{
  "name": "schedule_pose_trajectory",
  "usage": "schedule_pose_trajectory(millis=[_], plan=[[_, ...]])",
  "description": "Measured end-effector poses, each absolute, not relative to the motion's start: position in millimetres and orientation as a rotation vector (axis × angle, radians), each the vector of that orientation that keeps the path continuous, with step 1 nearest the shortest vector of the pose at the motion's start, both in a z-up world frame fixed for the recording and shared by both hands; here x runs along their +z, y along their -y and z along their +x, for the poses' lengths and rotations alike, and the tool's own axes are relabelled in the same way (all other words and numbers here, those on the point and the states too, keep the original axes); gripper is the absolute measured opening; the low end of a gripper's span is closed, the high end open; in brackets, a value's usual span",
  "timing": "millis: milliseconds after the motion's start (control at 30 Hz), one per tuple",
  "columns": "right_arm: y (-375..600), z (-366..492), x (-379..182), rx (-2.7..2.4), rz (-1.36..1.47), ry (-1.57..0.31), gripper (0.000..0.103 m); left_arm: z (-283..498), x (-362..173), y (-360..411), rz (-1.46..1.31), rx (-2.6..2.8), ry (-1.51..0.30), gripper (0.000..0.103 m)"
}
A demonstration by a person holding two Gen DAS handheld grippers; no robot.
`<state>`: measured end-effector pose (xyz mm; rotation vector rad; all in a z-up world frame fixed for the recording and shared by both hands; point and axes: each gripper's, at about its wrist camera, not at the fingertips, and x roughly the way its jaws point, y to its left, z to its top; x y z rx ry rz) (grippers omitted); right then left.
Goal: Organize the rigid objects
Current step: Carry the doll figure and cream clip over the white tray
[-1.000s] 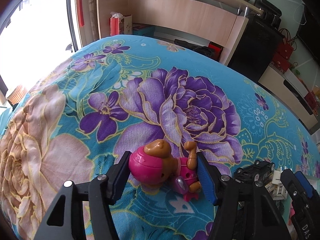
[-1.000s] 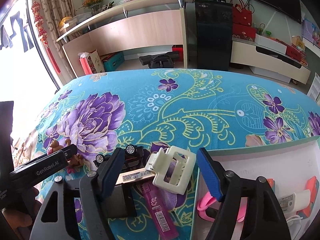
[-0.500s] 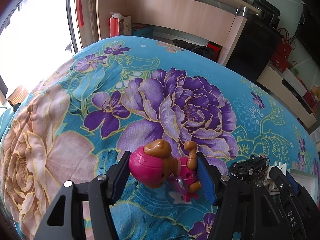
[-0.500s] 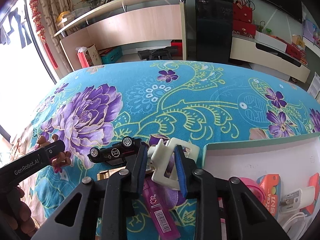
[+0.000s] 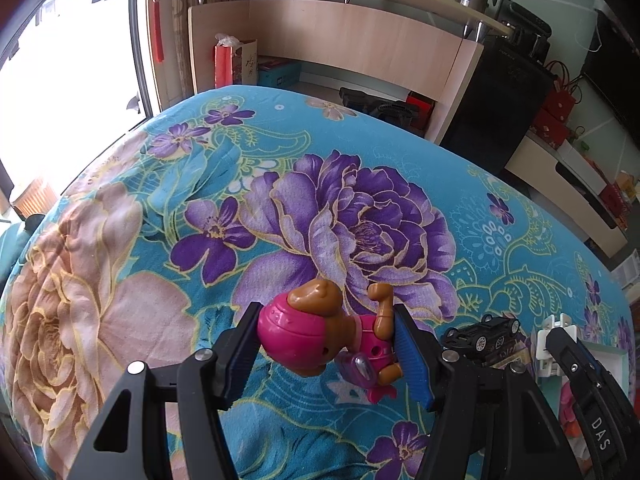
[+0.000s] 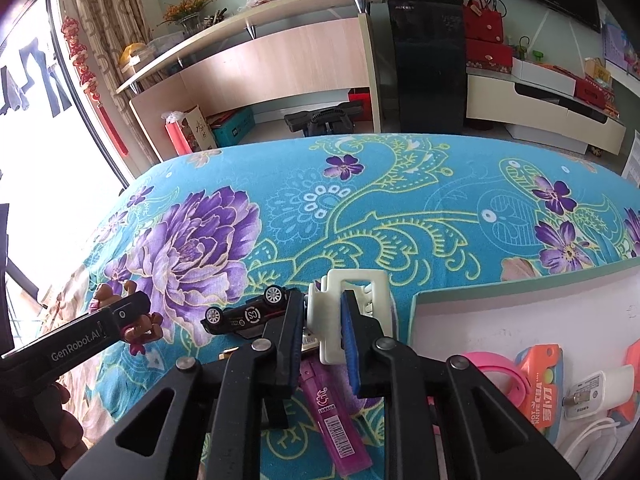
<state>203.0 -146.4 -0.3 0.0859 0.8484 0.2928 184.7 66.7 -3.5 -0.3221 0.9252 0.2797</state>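
White hair claw clip, on the flowered bedspread just beside the near left corner of the white tray. The right gripper now pinches the clip's left bar: its jaws have just been closing from a wide spread, and the blue pads press on the plastic from both sides. The grasp step thus appears complete; the clip seems ready to be lifted toward the tray, which already holds a pink band, an orange toy knife and a white charger.

Touching or nearly touching the clip on its left lies a black toy car, overturned with wheels up; beneath the gripper lies a purple lighter. Whether the clip's teeth rest on either neighbour cannot be told from these views, so a lift may drag them.

Farther left on the bedspread, the left gripper holds a pink and brown toy puppy, the jaws standing about half spread, one pad against the pink helmet and the other against the raised paw. This grip is the same as in the preceding frames. A hand is partly visible at the lower left edge of the right wrist view.
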Motion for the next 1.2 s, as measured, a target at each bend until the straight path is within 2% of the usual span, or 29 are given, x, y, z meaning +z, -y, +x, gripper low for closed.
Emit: schedule_pose_trajectory(millis=[533, 933, 1200], plan=[[193, 166, 43, 0.224, 0.149, -0.749, 0.019, 167, 48, -25, -0.264, 0.177, -0.807, 0.066], [284, 131, 59, -0.010, 0.205, -0.720, 0.019, 161, 64, 68, -0.135, -0.037, -0.793, 0.066], [338, 111, 52, -0.135, 0.281, -0.756, 0.019, 143, 54, 136, -0.034, -0.198, -0.841, 0.066]])
